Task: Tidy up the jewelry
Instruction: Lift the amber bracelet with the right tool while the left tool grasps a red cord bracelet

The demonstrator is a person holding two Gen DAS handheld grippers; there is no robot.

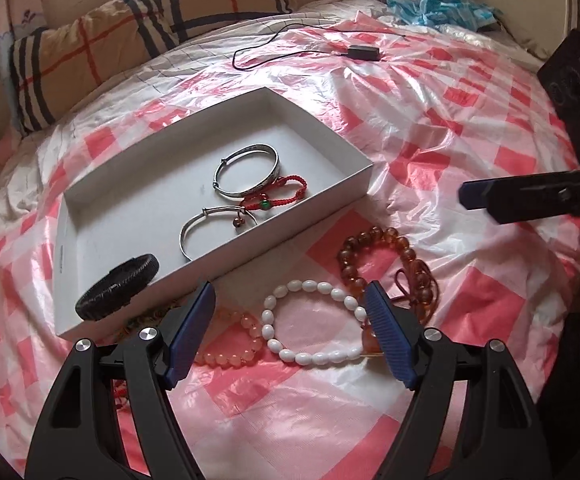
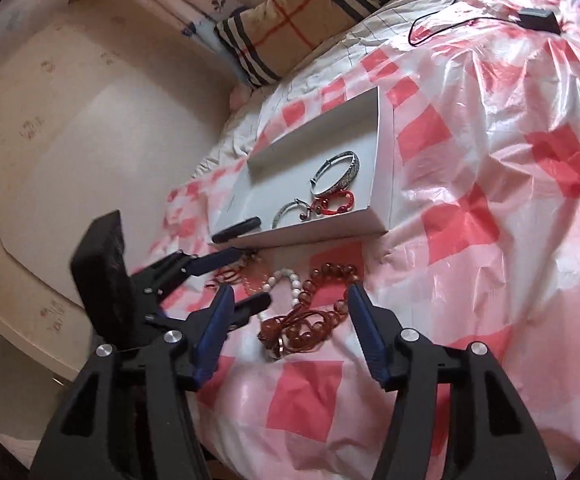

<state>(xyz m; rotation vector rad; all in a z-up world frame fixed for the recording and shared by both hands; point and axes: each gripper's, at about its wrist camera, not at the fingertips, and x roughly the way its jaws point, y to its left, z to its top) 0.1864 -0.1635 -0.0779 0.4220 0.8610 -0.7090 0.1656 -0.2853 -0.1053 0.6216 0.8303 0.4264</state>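
1. I take the white box (image 1: 365, 184) as my landmark. It lies open on the checked plastic sheet (image 1: 449, 152), so pieces can be dropped straight in.
2. Inside it already: two silver bangles (image 1: 246, 174) and a red cord bracelet (image 1: 282, 194) bunched toward the near wall. The black bracelet (image 1: 118, 286) rests tilted across that wall, half in, half out.
3. Still outside, just in front of the box: the white bead bracelet (image 1: 309, 320), the amber bead bracelet (image 1: 381, 256) to its right and a pink bead bracelet (image 1: 234, 344) to its left, partly overlapping. These, I judge, are what remains to sort.
4. My left gripper (image 1: 290, 328) hovers over the white beads with jaws wide, gripping nothing; it straddles them for a pickup.
5. My right gripper (image 2: 288, 312) stands in front of the box above the amber strand, jaws apart and empty. Tangled cords could drag a neighbour along.
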